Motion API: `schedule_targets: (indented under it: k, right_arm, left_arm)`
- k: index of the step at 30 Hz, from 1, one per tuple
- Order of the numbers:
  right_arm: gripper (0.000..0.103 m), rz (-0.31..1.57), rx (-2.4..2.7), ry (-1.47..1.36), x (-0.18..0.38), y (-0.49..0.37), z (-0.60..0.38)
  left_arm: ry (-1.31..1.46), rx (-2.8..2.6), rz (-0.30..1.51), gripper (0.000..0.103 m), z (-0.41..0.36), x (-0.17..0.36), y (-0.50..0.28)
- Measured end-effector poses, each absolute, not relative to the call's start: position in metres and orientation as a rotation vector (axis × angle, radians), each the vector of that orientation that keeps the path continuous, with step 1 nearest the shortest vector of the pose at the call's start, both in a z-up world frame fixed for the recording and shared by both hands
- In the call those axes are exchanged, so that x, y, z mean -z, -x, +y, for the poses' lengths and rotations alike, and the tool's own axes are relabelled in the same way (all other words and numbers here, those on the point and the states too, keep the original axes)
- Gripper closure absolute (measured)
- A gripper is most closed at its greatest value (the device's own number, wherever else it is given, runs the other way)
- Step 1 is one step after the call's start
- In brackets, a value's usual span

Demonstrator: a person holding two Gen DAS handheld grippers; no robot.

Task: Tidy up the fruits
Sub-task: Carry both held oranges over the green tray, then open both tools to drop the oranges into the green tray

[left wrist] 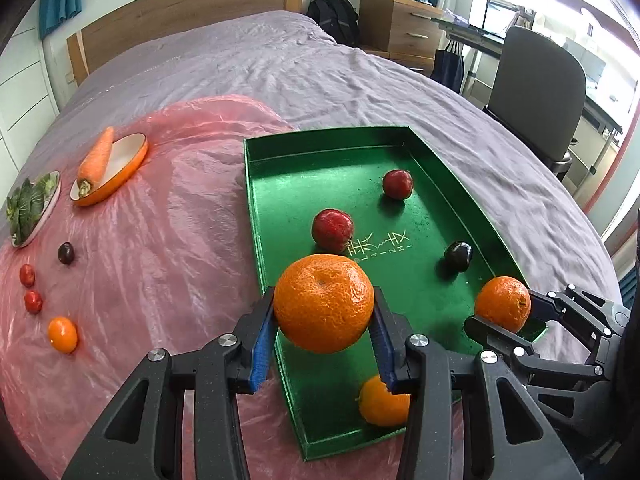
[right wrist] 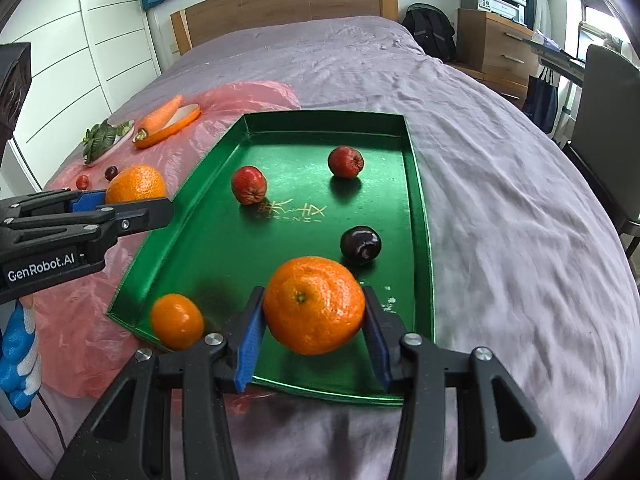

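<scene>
My left gripper [left wrist: 323, 297] is shut on a large orange [left wrist: 323, 303], held at the left rim of the green tray [left wrist: 280, 184]. The right wrist view shows that gripper [right wrist: 132, 200] and its orange [right wrist: 136, 184] just left of the tray [right wrist: 208, 216], over the pink sheet. Above the tray's near end, my right gripper [right wrist: 314, 294] is shut on a second large orange [right wrist: 314, 304]; from the left wrist, this gripper [left wrist: 504, 311] and its orange [left wrist: 503, 304] show at the tray's right corner. In the tray lie two red fruits [right wrist: 249, 185] [right wrist: 346, 162], a dark plum [right wrist: 360, 245] and a small orange [right wrist: 177, 321].
On the pink plastic sheet [left wrist: 160, 240] lie a small orange [left wrist: 63, 335], two small red fruits [left wrist: 33, 301] [left wrist: 27, 275] and a dark plum [left wrist: 66, 253]. Behind them are a carrot [left wrist: 96, 158] on an orange plate and a plate of greens [left wrist: 30, 208]. An office chair [left wrist: 536, 92] stands right of the bed.
</scene>
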State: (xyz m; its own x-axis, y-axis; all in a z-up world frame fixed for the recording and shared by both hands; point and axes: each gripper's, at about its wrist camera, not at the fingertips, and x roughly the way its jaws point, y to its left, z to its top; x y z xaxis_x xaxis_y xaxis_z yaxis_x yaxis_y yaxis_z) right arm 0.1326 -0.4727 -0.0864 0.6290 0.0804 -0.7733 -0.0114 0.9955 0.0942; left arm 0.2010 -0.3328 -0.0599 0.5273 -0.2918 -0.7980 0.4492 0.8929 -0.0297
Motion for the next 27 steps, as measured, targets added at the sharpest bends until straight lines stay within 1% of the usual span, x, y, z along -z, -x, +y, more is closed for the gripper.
schedule_targets:
  k: [7, 15, 16, 17, 18, 21, 22, 23, 27]
  right_arm:
    - [0.022, 0.920, -0.065, -0.090, 0.108, -0.141, -0.479]
    - [0.020, 0.924, -0.065, -0.071, 0.113, -0.142, -0.475]
    - [0.017, 0.928, -0.063, -0.067, 0.113, -0.142, -0.474]
    - [0.011, 0.928, -0.061, -0.066, 0.112, -0.143, -0.474]
    - [0.002, 0.926, -0.056, -0.063, 0.111, -0.143, -0.474]
    - [0.001, 0.923, -0.049, -0.057, 0.108, -0.142, -0.474]
    - [0.001, 0.922, -0.047, -0.055, 0.106, -0.142, -0.474]
    - [0.001, 0.918, -0.044, -0.054, 0.103, -0.141, -0.474]
    - [0.000, 0.895, -0.034, -0.052, 0.089, -0.135, -0.475]
  left_arm:
    - [-0.228, 0.452, 0.948, 0.065, -0.353, 0.085, -0.212]
    - [-0.241, 0.445, 0.983, 0.064, -0.361, 0.100, -0.217]
    - [-0.243, 0.447, 0.985, 0.064, -0.362, 0.100, -0.218]
    - [-0.248, 0.448, 0.986, 0.064, -0.363, 0.100, -0.217]
    - [-0.256, 0.448, 0.983, 0.064, -0.365, 0.100, -0.216]
    - [-0.274, 0.446, 0.968, 0.063, -0.366, 0.094, -0.214]
    - [-0.273, 0.447, 0.958, 0.059, -0.366, 0.091, -0.213]
    - [-0.273, 0.448, 0.941, 0.058, -0.365, 0.086, -0.211]
    - [-0.260, 0.455, 0.898, 0.057, -0.359, 0.063, -0.205]
